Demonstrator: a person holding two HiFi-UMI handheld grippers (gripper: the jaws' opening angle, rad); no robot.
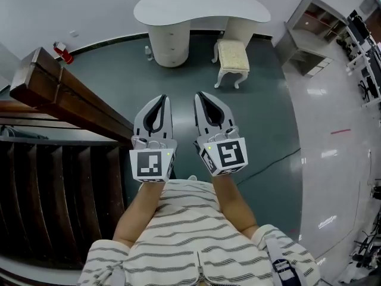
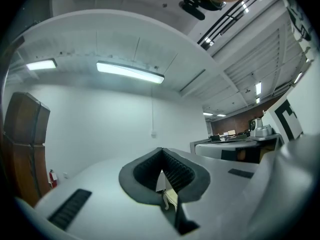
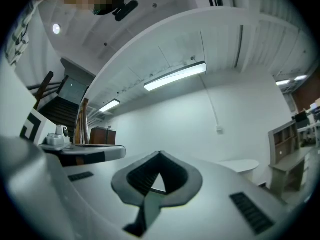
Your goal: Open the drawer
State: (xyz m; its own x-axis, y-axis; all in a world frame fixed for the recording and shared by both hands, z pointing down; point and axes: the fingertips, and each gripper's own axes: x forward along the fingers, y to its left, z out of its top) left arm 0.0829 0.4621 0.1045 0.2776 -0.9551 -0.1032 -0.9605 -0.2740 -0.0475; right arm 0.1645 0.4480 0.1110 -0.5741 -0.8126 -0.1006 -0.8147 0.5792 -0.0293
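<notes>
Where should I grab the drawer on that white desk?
Probably a drawer front on the rounded pedestal under the white desk, left of the stool, approached head-on from the floor side: its curved face with faint seams turns toward you. Any handle is too small to make out.

No readable text, label, brand, number or sign in any view.

Left gripper [image 1: 161,98], right gripper [image 1: 200,95], white desk [image 1: 199,8], stool [image 1: 233,55]
</notes>
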